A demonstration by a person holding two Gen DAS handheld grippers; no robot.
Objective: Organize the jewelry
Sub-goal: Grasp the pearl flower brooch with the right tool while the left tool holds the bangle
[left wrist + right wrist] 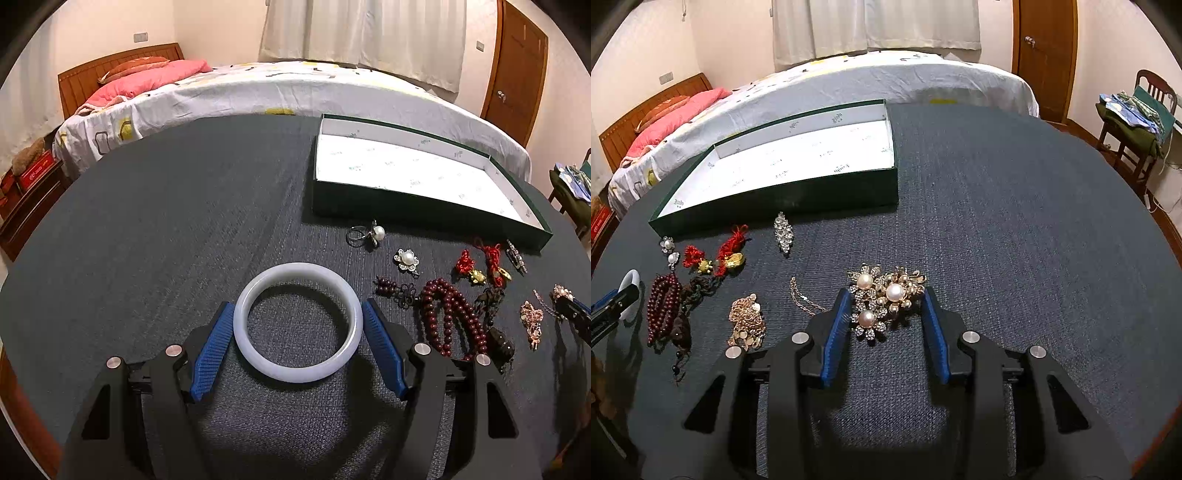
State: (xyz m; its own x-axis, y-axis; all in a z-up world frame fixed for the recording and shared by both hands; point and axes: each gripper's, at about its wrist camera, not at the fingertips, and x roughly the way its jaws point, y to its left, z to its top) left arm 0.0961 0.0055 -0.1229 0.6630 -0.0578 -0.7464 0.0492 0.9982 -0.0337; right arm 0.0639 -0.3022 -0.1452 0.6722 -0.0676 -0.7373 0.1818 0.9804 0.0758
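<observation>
On the dark woven table (155, 229), the left gripper (297, 325) stands with its jaws set wide around a pale white bangle (297, 321) that lies flat on the cloth; the left blue pad (212, 350) sits against the ring's outer edge and the right pad looks just at it, though whether both actually press cannot be told from this angle. To the right of the bangle lie a pearl ring (369, 234), a small pearl flower brooch (406, 260), a string of dark red beads (448, 314) and red-tasselled charms (484, 264), with the open green box (406, 212), white inside, behind them. Further right, the right gripper (886, 317) has its jaws partly closed on either side of a cluster of gold pearl brooches (882, 301) resting on the table; a narrow gap shows beside each pad, so nothing is gripped. A thin gold chain (803, 301) lies just left of it.
</observation>
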